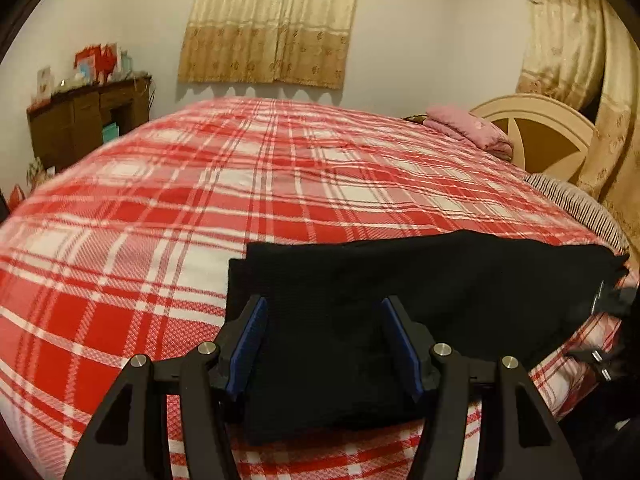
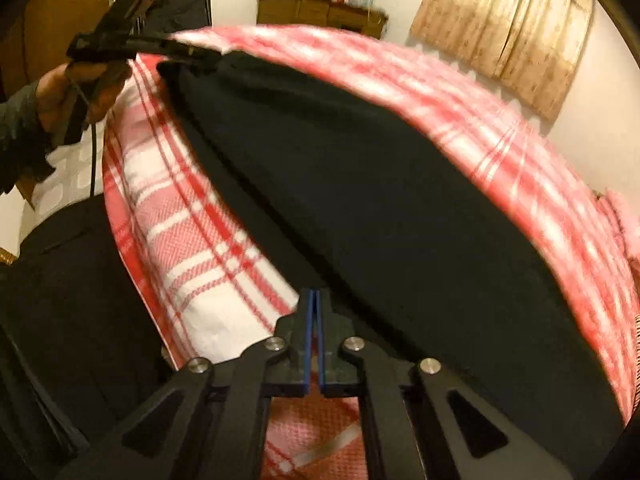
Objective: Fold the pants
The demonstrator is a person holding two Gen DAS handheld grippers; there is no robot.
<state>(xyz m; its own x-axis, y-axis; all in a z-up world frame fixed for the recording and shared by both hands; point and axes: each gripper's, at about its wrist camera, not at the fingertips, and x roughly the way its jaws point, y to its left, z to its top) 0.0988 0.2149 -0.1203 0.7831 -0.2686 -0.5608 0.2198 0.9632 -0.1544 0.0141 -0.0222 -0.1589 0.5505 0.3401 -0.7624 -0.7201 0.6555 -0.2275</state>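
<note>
Left wrist view has my left gripper (image 1: 322, 344) hanging over the near end of the black knit pants (image 1: 420, 288), blue pads spread wide, nothing pinched, cloth just lying below and between them. The pants lie flat along the near edge of the red and white plaid bedspread (image 1: 200, 184), toward its right corner, already looking doubled lengthwise into a long strip. From the right wrist view my right gripper (image 2: 315, 300) has its pads nearly touching at the tips, right at the edge of the cloth; can't honestly tell if any fabric is caught in there. My guess on handling: soft, light, floppy stuff that sags anywhere it isn't held, not slippery on this woven cover, nothing to break. Best hold is probably both corners of one end, pinching all layers so they don't slide apart. No real containers around, only a brown wooden cabinet (image 1: 86, 120) by the far wall with small stuff on top.
</note>
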